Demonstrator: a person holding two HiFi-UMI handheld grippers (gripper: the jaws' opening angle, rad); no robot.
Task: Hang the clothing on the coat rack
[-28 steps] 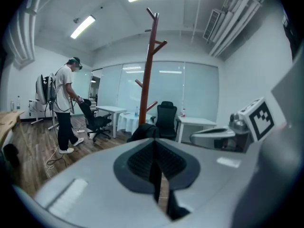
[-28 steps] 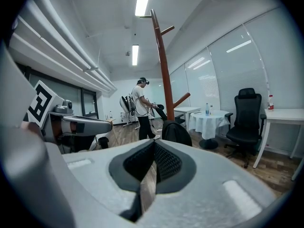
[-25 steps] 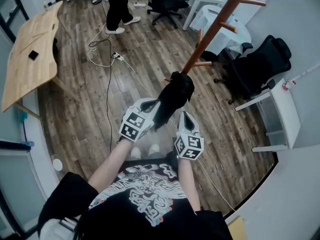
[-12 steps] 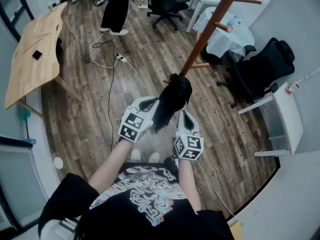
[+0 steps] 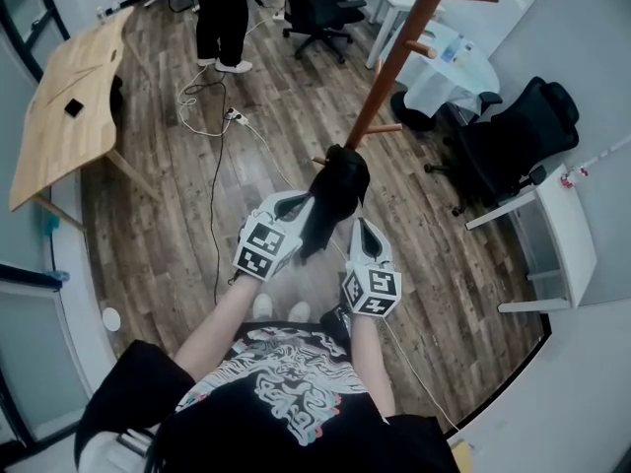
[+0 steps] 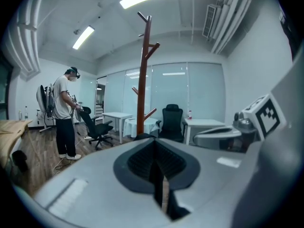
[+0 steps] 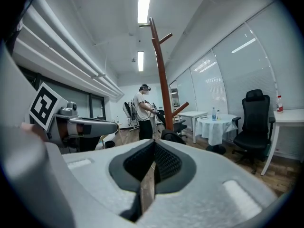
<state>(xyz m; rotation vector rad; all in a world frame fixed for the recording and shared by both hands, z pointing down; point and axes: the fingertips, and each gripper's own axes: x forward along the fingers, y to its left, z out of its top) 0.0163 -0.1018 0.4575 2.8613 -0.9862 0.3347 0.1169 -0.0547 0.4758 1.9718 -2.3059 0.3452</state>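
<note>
Black clothing (image 5: 335,190) bunched just in front of the coat rack (image 5: 394,62) pole, level with its lowest pegs, left gripper (image 5: 298,213) jaws pressed together on the fabric, right gripper (image 5: 361,227) likewise clamped on it, standing person (image 5: 222,13) beyond the rack.

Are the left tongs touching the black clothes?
Touching: the head view shows the black clothes hanging straight from the shut left tongs' tip.

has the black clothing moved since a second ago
Yes, slightly: the black clothing has edged forward toward the coat rack pole, leaving the person's white shoes further behind.
</note>
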